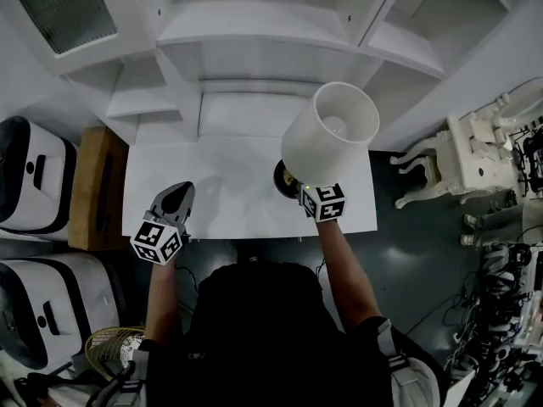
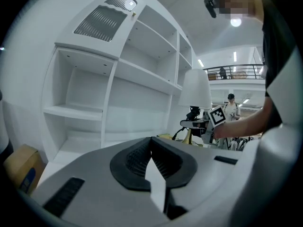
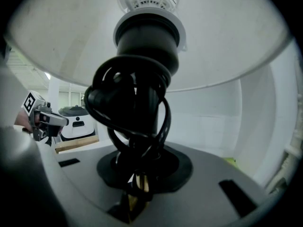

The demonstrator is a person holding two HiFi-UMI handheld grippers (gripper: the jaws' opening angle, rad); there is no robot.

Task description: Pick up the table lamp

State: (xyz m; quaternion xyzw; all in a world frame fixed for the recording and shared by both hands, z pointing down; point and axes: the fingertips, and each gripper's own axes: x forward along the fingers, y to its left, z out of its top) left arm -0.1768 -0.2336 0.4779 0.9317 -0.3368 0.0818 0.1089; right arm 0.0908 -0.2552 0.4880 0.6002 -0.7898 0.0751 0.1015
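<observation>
The table lamp has a white drum shade point(image 1: 331, 134) and a dark round base point(image 1: 281, 179), and it hangs tilted over the right part of the white table point(image 1: 229, 185). My right gripper point(image 1: 300, 190) is shut on the lamp's stem point(image 3: 142, 93), just under the shade, with the lamp's black cord wound round the stem. In the right gripper view the shade point(image 3: 227, 37) fills the top. My left gripper point(image 1: 176, 200) is over the table's left front with its jaws together and nothing between them. The left gripper view shows the lamp point(image 2: 196, 89) off to the right.
A white shelving unit point(image 1: 254, 41) stands behind the table. A brown wooden box point(image 1: 97, 185) sits at the table's left end, with white machines point(image 1: 25, 176) beyond it. A white ornate chair point(image 1: 458, 159) stands on the dark floor to the right.
</observation>
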